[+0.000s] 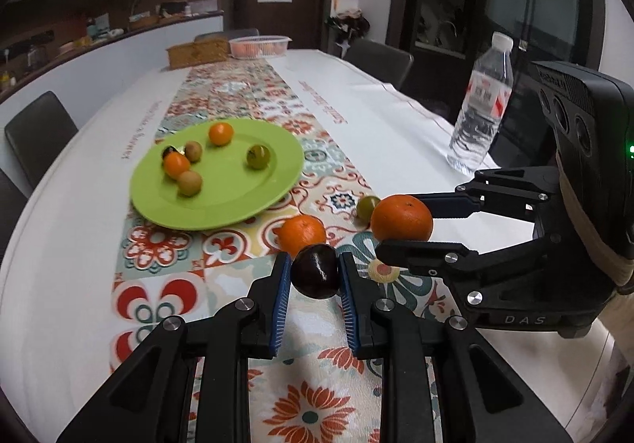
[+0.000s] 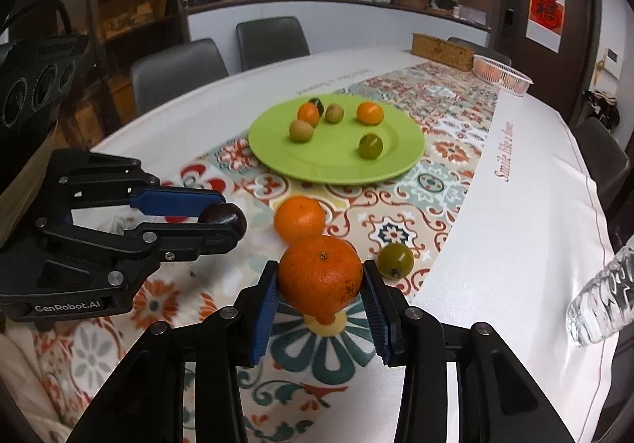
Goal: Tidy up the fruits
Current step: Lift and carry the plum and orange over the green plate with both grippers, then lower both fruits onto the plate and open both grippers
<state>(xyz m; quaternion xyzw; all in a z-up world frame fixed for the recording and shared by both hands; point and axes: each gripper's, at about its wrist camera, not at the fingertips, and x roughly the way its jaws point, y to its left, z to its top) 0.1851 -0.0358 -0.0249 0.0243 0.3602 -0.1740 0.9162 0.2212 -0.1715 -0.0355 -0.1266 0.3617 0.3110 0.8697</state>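
Note:
My left gripper (image 1: 315, 276) is shut on a dark plum (image 1: 316, 271), held above the patterned runner; it also shows in the right wrist view (image 2: 222, 223). My right gripper (image 2: 320, 284) is shut on a large orange (image 2: 320, 276), seen from the left wrist too (image 1: 402, 218). A green plate (image 1: 253, 189) (image 2: 396, 165) ahead holds several small fruits: oranges, green and brown ones. On the runner lie another orange (image 1: 303, 233) (image 2: 300, 219) and a small green fruit (image 1: 367, 206) (image 2: 395, 260).
A clear water bottle (image 1: 481, 106) stands at the table's right edge (image 2: 602, 292). A plastic basket (image 1: 259, 46) (image 2: 501, 73) and a woven box (image 1: 196, 52) sit at the far end. Chairs surround the table.

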